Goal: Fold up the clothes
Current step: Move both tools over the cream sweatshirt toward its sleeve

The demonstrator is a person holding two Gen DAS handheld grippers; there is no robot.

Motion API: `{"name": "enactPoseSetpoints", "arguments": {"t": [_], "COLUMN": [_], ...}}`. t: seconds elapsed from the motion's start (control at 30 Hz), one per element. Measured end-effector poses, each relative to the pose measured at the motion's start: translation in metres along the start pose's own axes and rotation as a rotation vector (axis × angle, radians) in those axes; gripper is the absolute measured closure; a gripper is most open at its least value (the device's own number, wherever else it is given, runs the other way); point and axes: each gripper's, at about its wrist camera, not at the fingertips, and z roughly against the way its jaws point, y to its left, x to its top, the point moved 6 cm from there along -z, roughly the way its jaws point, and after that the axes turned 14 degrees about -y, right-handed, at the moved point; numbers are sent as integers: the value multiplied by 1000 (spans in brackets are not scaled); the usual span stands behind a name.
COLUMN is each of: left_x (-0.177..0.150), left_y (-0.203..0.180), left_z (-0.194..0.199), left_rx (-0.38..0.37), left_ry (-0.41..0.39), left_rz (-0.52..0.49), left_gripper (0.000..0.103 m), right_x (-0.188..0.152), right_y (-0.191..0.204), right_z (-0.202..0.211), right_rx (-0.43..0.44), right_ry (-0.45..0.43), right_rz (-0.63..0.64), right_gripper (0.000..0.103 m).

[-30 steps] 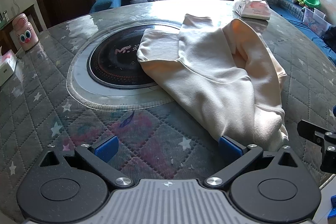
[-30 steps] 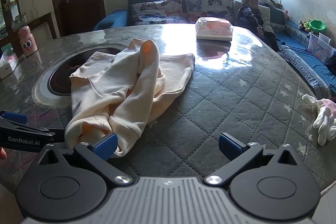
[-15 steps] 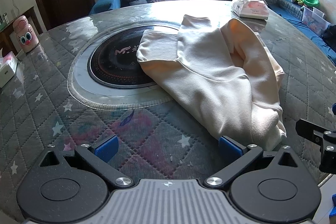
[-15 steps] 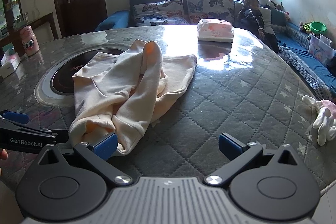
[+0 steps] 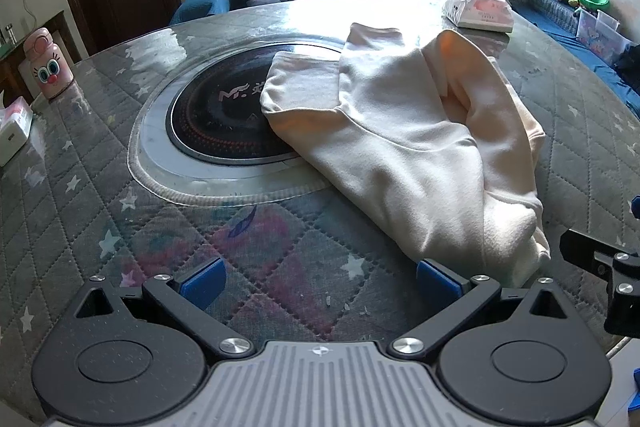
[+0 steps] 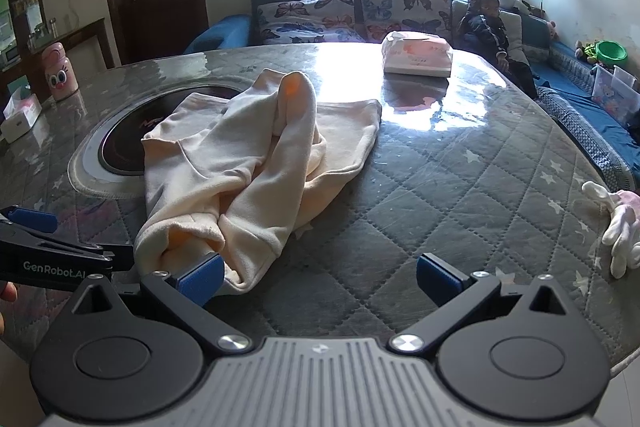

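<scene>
— Cream garment (image 5: 404, 143) (image 6: 248, 163): where, and lying how?

— Bunched on the quilted round table (image 5: 120, 195) (image 6: 440, 195), partly over the dark inset hotplate (image 5: 220, 115). Long axis running from the table's middle toward the near edge; cuffed end closest to both grippers, another flat panel pointing off toward the tissue pack (image 5: 478, 9) (image 6: 416, 53).

— Grippers?

— Left gripper (image 5: 318, 277): jaws spread wide, empty, right blue pad just beside the garment's near hem. Right gripper (image 6: 318, 273): also spread, nothing clamped, left pad at the cuff; touching or not, unclear.

— Beyond?

— Pink bottle (image 5: 48, 67) at far left; butterfly-print sofa (image 6: 348, 13) behind.
</scene>
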Motion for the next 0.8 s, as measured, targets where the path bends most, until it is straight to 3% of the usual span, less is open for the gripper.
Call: {"name": "enactPoseSetpoints", "arguments": {"t": [0.8], "left_x": [-2], "left_y": [-1], "left_z": [-8], "left_rx": [-1], "left_ry": [22], "left_rz": [-8], "left_gripper": [0], "right_x": [-3], "right_y": [2], "right_z": [-7], "right_rx": [10], "right_ry": [20], "right_rz": [0], "right_gripper": [0]}}
